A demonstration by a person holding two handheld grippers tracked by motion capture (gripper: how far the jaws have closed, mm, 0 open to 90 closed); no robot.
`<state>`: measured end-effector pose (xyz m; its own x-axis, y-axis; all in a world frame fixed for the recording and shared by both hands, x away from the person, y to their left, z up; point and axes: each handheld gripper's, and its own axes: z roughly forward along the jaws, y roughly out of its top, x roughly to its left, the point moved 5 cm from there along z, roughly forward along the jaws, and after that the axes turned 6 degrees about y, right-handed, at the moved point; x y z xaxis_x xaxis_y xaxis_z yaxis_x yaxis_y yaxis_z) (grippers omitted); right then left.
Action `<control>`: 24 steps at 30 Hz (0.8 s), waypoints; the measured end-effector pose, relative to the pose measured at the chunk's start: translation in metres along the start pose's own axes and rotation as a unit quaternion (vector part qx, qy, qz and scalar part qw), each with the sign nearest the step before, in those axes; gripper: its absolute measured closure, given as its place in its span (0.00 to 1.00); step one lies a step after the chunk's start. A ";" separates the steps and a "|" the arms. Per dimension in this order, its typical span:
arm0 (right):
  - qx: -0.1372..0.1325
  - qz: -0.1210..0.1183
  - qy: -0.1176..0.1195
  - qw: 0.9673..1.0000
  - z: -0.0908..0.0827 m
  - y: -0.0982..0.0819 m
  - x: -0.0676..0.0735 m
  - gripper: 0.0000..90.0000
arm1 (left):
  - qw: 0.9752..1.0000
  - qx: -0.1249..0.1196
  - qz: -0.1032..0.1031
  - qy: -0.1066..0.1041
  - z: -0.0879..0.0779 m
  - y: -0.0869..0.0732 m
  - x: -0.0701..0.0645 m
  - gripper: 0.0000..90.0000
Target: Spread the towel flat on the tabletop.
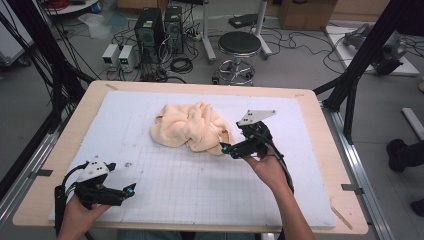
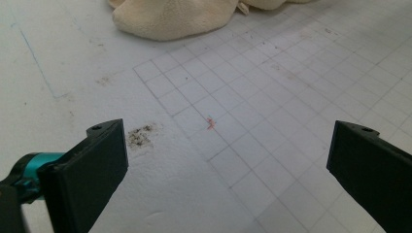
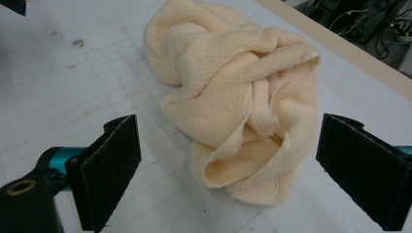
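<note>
A crumpled cream towel [image 1: 190,127] lies in a heap on the white gridded mat [image 1: 200,185], behind its middle. My right gripper [image 1: 226,148] hovers at the towel's near right edge, jaws wide open. In the right gripper view the towel [image 3: 238,97] sits between and just beyond the two black pads [image 3: 111,165], with a folded hem closest. My left gripper [image 1: 131,190] is low at the mat's front left, open and with nothing in it, well away from the towel. In the left gripper view the towel's edge [image 2: 170,19] shows far off at the top.
The mat covers a wooden table [image 1: 320,120]. A dark smudge [image 2: 141,136] and a small red mark [image 2: 210,123] lie on the mat ahead of the left gripper. Beyond the table stand a stool [image 1: 239,47], computer towers [image 1: 150,30] and cables.
</note>
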<state>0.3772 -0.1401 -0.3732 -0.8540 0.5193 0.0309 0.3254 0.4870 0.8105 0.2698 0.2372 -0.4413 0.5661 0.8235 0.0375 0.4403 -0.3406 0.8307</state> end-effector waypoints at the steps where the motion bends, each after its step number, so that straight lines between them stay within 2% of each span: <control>1: 0.000 0.000 0.000 1.000 0.000 0.000 0.000 0.09 | 1.000 0.000 0.000 0.000 0.000 0.000 0.000 0.02; 7: 0.005 -0.003 0.005 1.000 0.015 0.020 -0.005 0.09 | 1.000 -0.001 -0.001 0.001 0.000 0.000 0.000 0.02; 16: 0.015 -0.015 0.013 1.000 0.037 0.044 -0.003 0.09 | 1.000 -0.001 0.001 0.000 -0.001 0.000 0.001 0.02; 17: 0.015 -0.015 0.013 1.000 0.037 0.044 -0.003 0.09 | 1.000 -0.001 0.001 0.000 -0.001 0.000 0.001 0.02; 18: 0.019 -0.015 0.017 1.000 0.045 0.047 -0.003 0.09 | 1.000 -0.002 0.001 0.001 0.000 0.000 0.001 0.02; 19: 0.019 -0.015 0.017 1.000 0.045 0.047 -0.003 0.09 | 1.000 -0.002 0.001 0.001 0.000 0.000 0.001 0.02; 24: 0.028 -0.013 0.018 0.999 0.069 0.050 -0.003 0.10 | 1.000 -0.001 0.001 -0.001 0.000 0.000 0.001 0.02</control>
<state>0.4238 -0.0689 -0.3728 -0.8761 0.4811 0.0330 0.3252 0.5388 0.7771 0.2702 0.2382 -0.4408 0.5677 0.8223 0.0386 0.4375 -0.3411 0.8320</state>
